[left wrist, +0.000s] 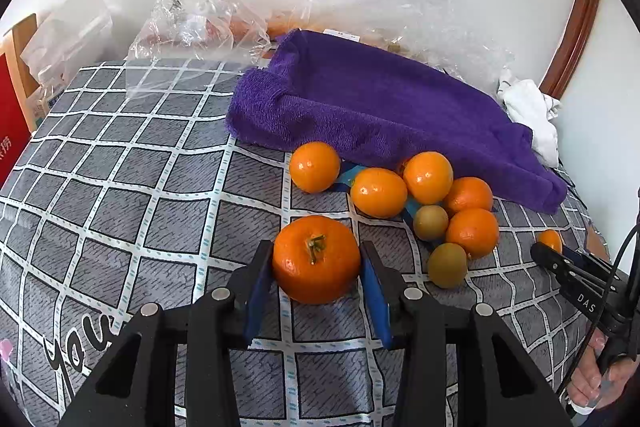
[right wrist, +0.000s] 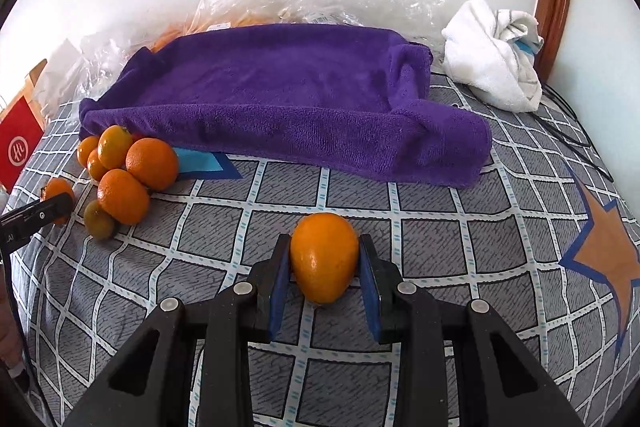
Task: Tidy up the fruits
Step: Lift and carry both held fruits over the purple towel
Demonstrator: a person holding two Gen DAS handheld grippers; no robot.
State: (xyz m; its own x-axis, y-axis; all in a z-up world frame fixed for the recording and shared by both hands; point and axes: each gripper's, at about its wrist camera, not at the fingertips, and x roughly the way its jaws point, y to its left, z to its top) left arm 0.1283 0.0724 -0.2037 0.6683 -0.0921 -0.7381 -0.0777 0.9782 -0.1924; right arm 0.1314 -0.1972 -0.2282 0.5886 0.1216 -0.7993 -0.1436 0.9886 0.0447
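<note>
**Both tongs closed on fruit over the checked cloth**

The left gripper (left wrist: 316,259) has its blue pads pressed on either side of a large orange (left wrist: 316,259), stem up, sitting on the grey checked cloth (left wrist: 120,187) (the printed letters "you" curl beside its left finger). Its jaws stand narrowed to the fruit's width. Ahead and to the right of it lies a cluster of smooth oranges (left wrist: 378,191) with two dull greenish-brown round fruits (left wrist: 447,264) among them, touching one another, at the edge of a fuzzy purple towel (left wrist: 380,107). Crinkled clear plastic bags (left wrist: 192,23) lie beyond the towel.

The right gripper (right wrist: 324,261) is clamped on a smaller, oval glossy orange (right wrist: 324,261), jaws close together. "DAS" reads on its black arm in the left view. Far left of it stands a red box (right wrist: 20,151) with a white round logo; ahead and to the right lies a crumpled white cloth (right wrist: 492,55).
</note>
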